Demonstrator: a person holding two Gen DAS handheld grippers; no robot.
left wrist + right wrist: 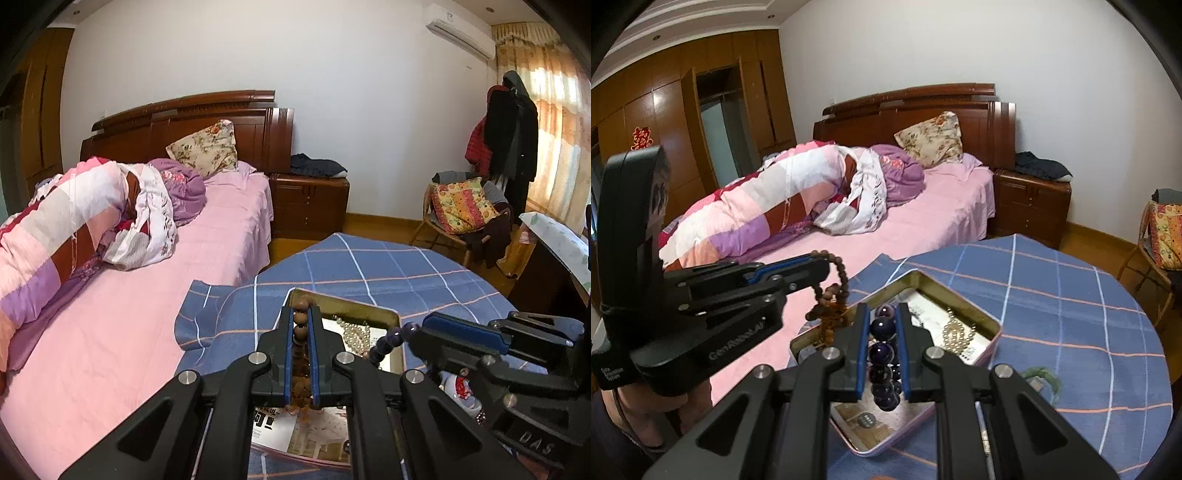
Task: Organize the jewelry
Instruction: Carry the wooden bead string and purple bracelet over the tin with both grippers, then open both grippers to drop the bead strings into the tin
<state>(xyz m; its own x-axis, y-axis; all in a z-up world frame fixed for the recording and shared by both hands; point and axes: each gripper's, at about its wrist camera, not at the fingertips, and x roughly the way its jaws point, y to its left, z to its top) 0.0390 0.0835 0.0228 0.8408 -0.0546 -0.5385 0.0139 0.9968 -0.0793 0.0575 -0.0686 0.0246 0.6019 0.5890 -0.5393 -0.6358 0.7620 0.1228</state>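
My left gripper point(300, 308) is shut on a brown wooden bead bracelet point(300, 325) and holds it above the open metal tin point(351, 301). In the right wrist view the left gripper point(827, 264) holds the brown bracelet point(831, 295) over the tin's left edge point(812, 334). My right gripper point(882, 306) is shut on a dark purple bead bracelet point(881, 350) above the tin. In the left wrist view the right gripper point(424, 326) holds the purple beads point(388, 341). A pearl strand point(354, 334) lies inside the tin, also seen in the right wrist view point(955, 332).
The tin rests on a round table with a blue checked cloth point(1071, 314). A green bangle point(1045, 376) lies on the cloth right of the tin. A bed with pink sheet point(129, 314) is to the left. A chair with cushions point(461, 210) stands behind the table.
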